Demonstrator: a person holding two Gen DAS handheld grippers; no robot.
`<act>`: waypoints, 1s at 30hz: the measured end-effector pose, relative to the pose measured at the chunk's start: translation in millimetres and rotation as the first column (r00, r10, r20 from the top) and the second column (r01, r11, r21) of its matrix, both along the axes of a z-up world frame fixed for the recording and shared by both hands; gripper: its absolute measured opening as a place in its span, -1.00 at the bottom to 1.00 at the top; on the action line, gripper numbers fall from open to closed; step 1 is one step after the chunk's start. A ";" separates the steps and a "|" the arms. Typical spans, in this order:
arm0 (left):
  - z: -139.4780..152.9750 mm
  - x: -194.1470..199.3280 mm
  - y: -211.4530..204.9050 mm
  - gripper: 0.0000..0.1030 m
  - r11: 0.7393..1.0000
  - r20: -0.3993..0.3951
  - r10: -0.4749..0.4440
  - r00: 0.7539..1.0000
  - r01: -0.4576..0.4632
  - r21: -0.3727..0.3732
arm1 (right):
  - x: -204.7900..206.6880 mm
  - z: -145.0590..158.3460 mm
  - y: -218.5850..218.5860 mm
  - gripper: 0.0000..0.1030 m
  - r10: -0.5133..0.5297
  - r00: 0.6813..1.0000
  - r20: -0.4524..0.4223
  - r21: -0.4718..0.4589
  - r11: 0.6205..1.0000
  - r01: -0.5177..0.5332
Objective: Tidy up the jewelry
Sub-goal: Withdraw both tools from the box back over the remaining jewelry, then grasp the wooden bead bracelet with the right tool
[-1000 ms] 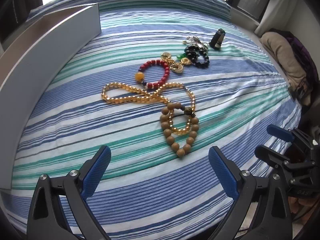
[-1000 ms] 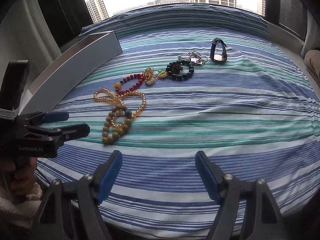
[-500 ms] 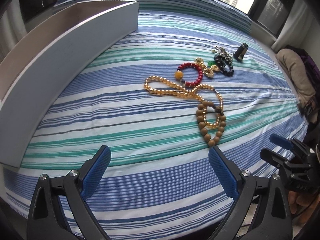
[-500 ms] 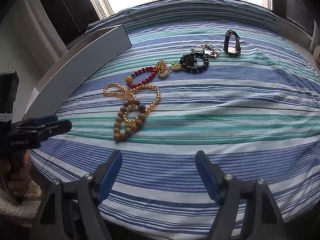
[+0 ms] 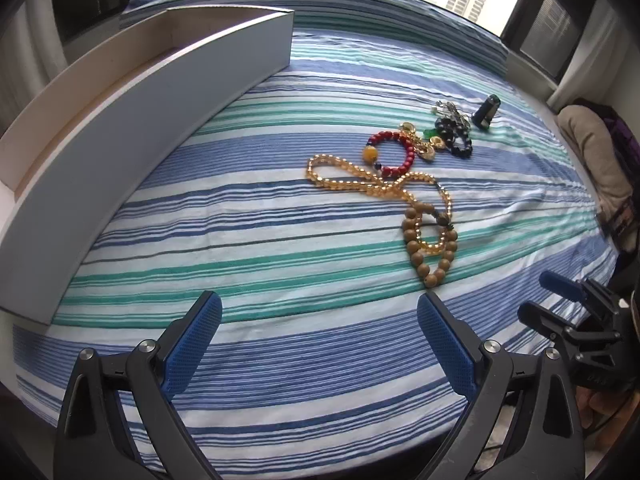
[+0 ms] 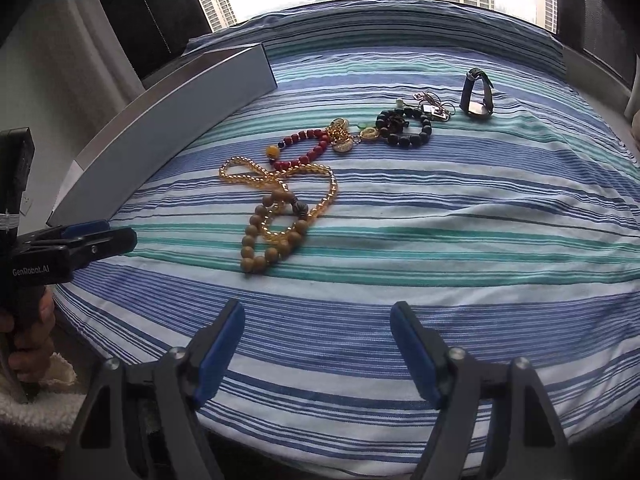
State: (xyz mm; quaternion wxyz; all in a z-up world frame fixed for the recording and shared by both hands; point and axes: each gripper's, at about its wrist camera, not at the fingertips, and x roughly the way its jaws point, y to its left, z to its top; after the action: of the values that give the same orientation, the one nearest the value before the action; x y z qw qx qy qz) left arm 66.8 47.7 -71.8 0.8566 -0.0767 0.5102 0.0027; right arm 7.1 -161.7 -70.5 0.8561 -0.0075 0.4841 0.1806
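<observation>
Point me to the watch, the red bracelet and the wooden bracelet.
watch (image 6: 477, 109): right wrist view, on its face.
red bracelet (image 5: 409, 155): left wrist view, on its right-side beads.
wooden bracelet (image 6: 249, 247): right wrist view, on its left-side beads.

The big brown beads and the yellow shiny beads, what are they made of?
The brown bead bracelet looks like wood: matte, tan, no sparkle. The yellow bead string looks like glass, plastic or amber; its beads are see-through and glossy with bright glints. The pictures cannot settle which.
</observation>
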 end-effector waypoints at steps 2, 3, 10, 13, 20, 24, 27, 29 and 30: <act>0.9 -1.1 -0.3 0.91 1.000 0.003 0.000 1.000 0.000 0.008 | -0.4 0.7 -0.6 0.49 0.001 1.000 0.006 0.004 1.000 -0.001; 0.7 -1.7 0.2 0.91 1.000 0.003 0.002 1.000 -0.002 0.007 | -0.5 1.1 -0.9 0.49 0.001 1.000 0.008 0.007 1.000 -0.001; 2.8 -8.8 9.6 0.91 0.999 0.009 0.032 0.999 -0.032 -0.001 | 14.7 11.1 -12.5 0.49 -0.003 0.997 0.073 -0.010 1.000 0.004; 1.4 -14.2 16.1 0.91 0.999 0.007 0.051 0.999 -0.051 -0.008 | 31.6 9.9 -14.6 0.49 0.013 0.995 0.095 -0.060 0.998 -0.007; -6.9 -18.6 27.1 0.91 0.996 -0.015 0.082 0.996 -0.083 -0.021 | 69.8 -12.2 23.9 0.00 0.150 0.988 0.032 -0.015 0.989 -0.149; -4.8 -22.1 29.0 0.91 0.996 -0.008 0.086 0.996 -0.086 -0.013 | 92.8 -30.4 48.8 -0.08 0.177 0.984 -0.007 -0.026 0.984 -0.177; -6.0 -23.2 33.4 0.91 0.995 -0.013 0.097 0.995 -0.097 -0.012 | 103.3 -41.0 61.9 -0.34 0.194 0.981 -0.028 -0.047 0.980 -0.195; -7.7 -23.1 36.2 0.91 0.994 -0.020 0.106 0.994 -0.106 -0.016 | 106.1 -43.2 66.5 -0.45 0.198 0.980 -0.023 -0.075 0.977 -0.199; -9.0 -22.8 37.4 0.91 0.994 -0.023 0.110 0.994 -0.110 -0.018 | 107.4 -43.4 67.5 -0.64 0.197 0.980 -0.023 -0.087 0.976 -0.198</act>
State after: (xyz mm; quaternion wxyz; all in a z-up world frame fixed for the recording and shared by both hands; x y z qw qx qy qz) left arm 44.0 85.1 -80.8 0.8486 -0.1128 0.5148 0.0458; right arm 114.5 -94.2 -113.8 0.8293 -0.0925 0.4945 0.2432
